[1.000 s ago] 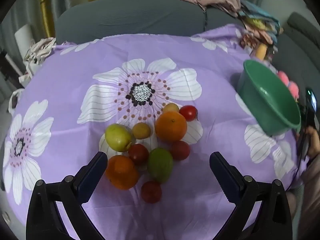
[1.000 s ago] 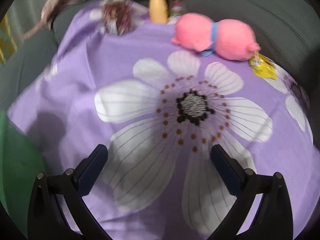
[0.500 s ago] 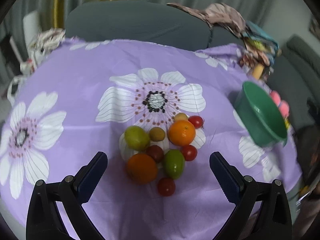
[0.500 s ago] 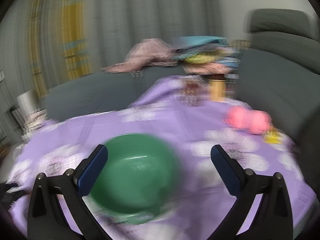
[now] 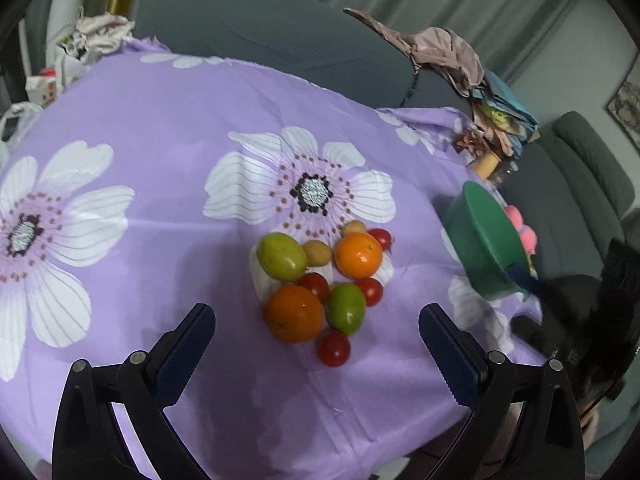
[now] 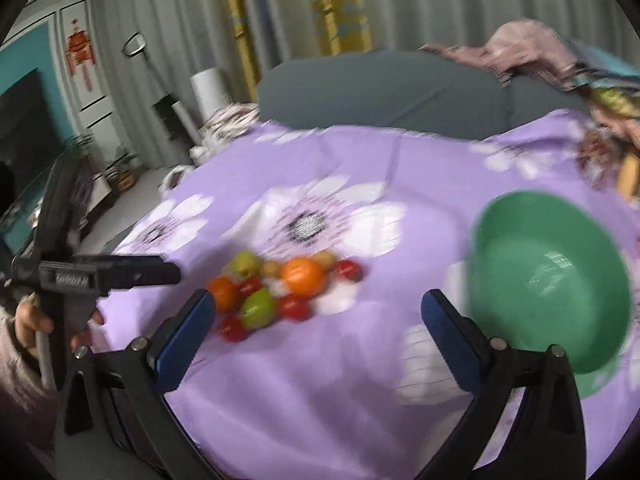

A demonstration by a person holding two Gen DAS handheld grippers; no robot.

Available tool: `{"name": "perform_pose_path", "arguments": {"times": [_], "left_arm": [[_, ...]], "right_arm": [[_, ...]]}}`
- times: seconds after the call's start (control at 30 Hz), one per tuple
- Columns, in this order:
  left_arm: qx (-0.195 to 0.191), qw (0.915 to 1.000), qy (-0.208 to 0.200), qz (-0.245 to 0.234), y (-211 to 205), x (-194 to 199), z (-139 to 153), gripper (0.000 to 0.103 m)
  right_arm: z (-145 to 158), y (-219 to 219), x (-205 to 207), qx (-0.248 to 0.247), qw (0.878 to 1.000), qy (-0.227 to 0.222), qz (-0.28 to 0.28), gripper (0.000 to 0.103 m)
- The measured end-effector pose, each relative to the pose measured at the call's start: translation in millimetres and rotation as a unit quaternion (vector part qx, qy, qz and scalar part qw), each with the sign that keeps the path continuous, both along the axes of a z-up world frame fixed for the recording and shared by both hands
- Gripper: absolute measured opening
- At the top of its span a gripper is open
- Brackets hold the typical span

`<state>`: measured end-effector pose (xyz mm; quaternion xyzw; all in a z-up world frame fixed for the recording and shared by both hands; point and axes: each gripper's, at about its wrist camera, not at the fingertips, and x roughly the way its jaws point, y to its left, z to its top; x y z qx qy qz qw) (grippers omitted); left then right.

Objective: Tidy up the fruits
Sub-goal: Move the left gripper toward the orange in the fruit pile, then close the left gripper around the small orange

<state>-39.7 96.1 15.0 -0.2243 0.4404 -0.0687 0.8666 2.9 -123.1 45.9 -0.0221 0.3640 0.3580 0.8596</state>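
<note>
A cluster of fruit lies on the purple flowered cloth (image 5: 160, 128): two oranges (image 5: 295, 313) (image 5: 358, 255), two green fruits (image 5: 281, 257) (image 5: 346, 308), several red tomatoes (image 5: 333, 348) and small yellow-brown fruits (image 5: 317, 253). My left gripper (image 5: 316, 342) is open and empty, above the cloth just in front of the cluster. A green bowl (image 5: 486, 248) stands to the right, near the table edge. In the right wrist view my right gripper (image 6: 318, 324) is open and empty, with the fruit cluster (image 6: 280, 288) ahead left and the green bowl (image 6: 548, 284) at right.
A grey sofa (image 5: 260, 28) runs behind the table, with a pile of clothes (image 5: 448, 52) on it. A pink plush toy (image 5: 520, 228) lies behind the bowl. Bags (image 5: 80, 40) sit at the far left. The left gripper's body (image 6: 96, 276) shows at the left of the right wrist view.
The left gripper has pulled back and up, so the fruit looks smaller. The right gripper has swung left, from the cloth and pink toy to the bowl and fruit.
</note>
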Motion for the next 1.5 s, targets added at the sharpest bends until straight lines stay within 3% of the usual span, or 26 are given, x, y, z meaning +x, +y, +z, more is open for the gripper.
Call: {"name": "perform_pose_path", "arguments": {"times": [0.23,0.5,0.73,0.8,1.27,1.5], "left_arm": [[-0.039,0.9988,0.014,-0.028,2.7,10.3,-8.4,0.101],[-0.045,0.9975,0.037,-0.039,4.7,22.4,-21.6,0.101],[-0.058,0.9968,0.037,-0.041,11.8,24.4,-23.6,0.09],[-0.063,0.9966,0.032,-0.042,14.1,24.7,-20.5,0.077],[-0.067,0.9946,0.053,-0.06,4.5,33.0,-31.3,0.077],[-0.035,0.9957,0.061,-0.061,3.6,34.9,-30.5,0.065]], "right_arm": [[-32.7,28.5,-9.5,0.054,0.994,0.076,0.059,0.1],[-54.7,64.9,-9.3,0.084,0.981,0.146,0.097,0.084],[-53.9,87.8,-7.5,0.076,0.978,0.152,0.118,0.076],[-55.0,90.8,-5.0,0.071,0.978,0.155,0.117,0.072],[-74.2,102.0,6.7,0.052,0.976,0.165,0.13,0.063],[-77.7,109.0,15.7,0.036,0.976,0.175,0.123,0.055]]}}
